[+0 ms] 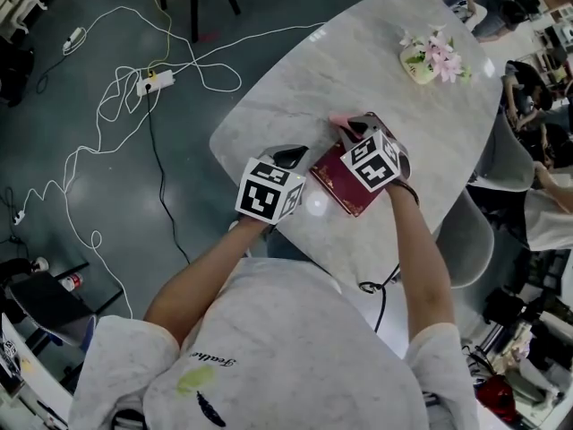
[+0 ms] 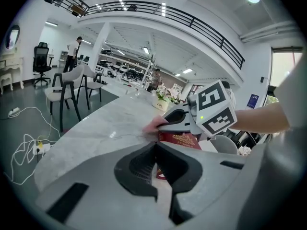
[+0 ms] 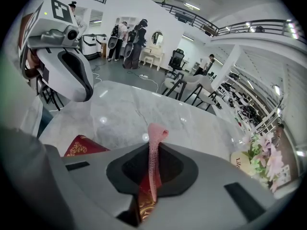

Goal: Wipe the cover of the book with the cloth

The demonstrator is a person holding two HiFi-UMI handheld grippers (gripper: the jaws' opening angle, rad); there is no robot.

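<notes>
A dark red book (image 1: 345,186) with gold ornament lies on the marble table (image 1: 295,88) near its front edge. My right gripper (image 1: 351,125) hovers over the book's far end, shut on a pink cloth (image 1: 343,119). In the right gripper view the cloth (image 3: 153,152) stands pinched between the jaws, with the book (image 3: 81,145) below. My left gripper (image 1: 294,157) is shut at the book's left corner. In the left gripper view its jaw tips (image 2: 154,146) meet, and the book (image 2: 181,139) lies just beyond, under the right gripper (image 2: 169,122) and cloth (image 2: 153,125).
A small vase of pink flowers (image 1: 432,59) stands at the table's far right. Grey chairs (image 1: 466,240) crowd the right edge. White cables and a power strip (image 1: 154,82) lie on the floor to the left. People stand in the background.
</notes>
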